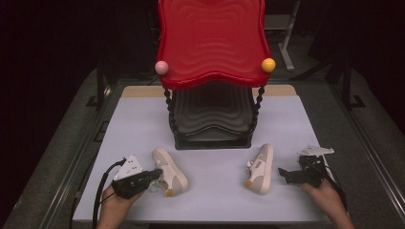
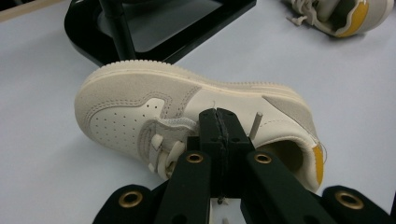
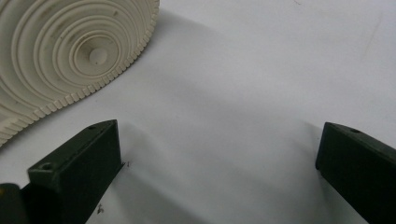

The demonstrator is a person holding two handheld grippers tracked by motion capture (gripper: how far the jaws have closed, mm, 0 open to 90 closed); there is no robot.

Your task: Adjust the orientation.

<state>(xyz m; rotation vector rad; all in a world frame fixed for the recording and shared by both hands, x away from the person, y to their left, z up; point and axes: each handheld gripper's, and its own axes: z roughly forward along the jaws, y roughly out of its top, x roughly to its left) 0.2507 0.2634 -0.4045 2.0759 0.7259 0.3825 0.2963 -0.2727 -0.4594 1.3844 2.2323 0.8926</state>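
Observation:
Two cream sneakers lie on the grey table [image 1: 215, 191]. The left shoe [image 1: 171, 172] [image 2: 135, 112] stands upright with its toe toward the rack. My left gripper [image 1: 158, 174] [image 2: 219, 122] sits over its tongue, jaws pressed together on a thin white lace [image 2: 256, 124] whose tip sticks up beside them. The right shoe [image 1: 261, 168] [image 2: 345, 16] lies on its side, its ribbed sole [image 3: 60, 56] turned to my right gripper [image 1: 283, 174] [image 3: 219, 154]. That gripper rests low on the table just right of the shoe, open wide, with only bare table between its jaws.
A two-level rack stands behind the shoes: a red wavy top shelf [image 1: 212, 43] with a pink ball [image 1: 161, 67] and a yellow ball [image 1: 268, 65] at its front corners, and a black lower shelf [image 1: 212, 119] [image 2: 154, 37] on twisted posts.

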